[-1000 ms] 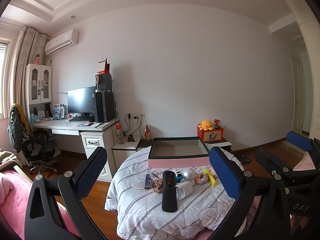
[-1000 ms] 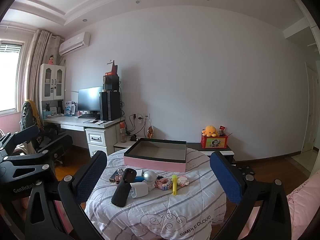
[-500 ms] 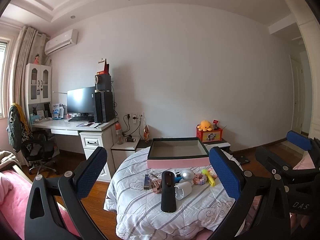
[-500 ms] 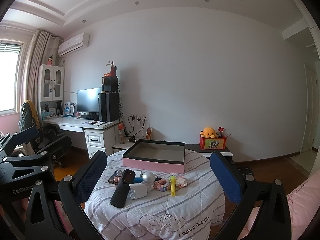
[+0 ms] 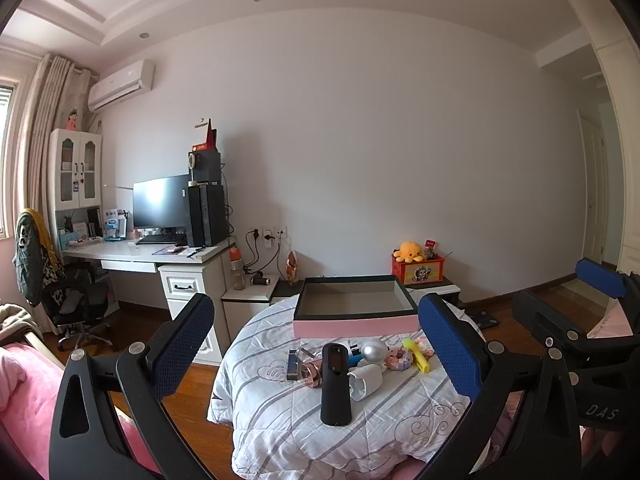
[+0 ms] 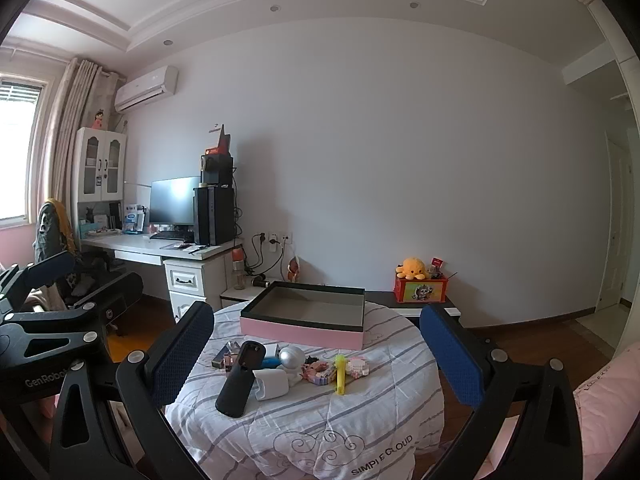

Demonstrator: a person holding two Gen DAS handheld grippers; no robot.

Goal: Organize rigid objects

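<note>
1. Progress: nothing sorted yet, judging by the pink box (image 5: pixel 354 322), which looks empty inside in both views. All loose items sit in a cluster on the striped cloth of the round table (image 5: pixel 280 432), in front of the box. The whole job seems left.
2. Cluster, left to right in the left wrist view: small dark flat item with a rose-gold cylinder (image 5: pixel 310 374), black handheld device (image 5: pixel 336 386) lying lengthwise, white cup-like piece (image 5: pixel 366 380) touching it, silver egg-shaped object (image 5: pixel 374 350), pink block toy (image 5: pixel 398 358), yellow marker (image 5: pixel 418 356).
3. Left gripper (image 5: pixel 316 344): jaws spread wide, holding nothing. It is raised and well back from the table; the black device lies at about 6 o'clock between its fingers, the box at 12.
4. Right gripper (image 6: pixel 312 350): also wide open and empty. The cluster is low between its fingers, the black device (image 6: pixel 240 378) toward 7 o'clock, the yellow marker (image 6: pixel 339 374) near 5, the box (image 6: pixel 304 322) at 12.
5. Next, likely: close in on one item.
</note>
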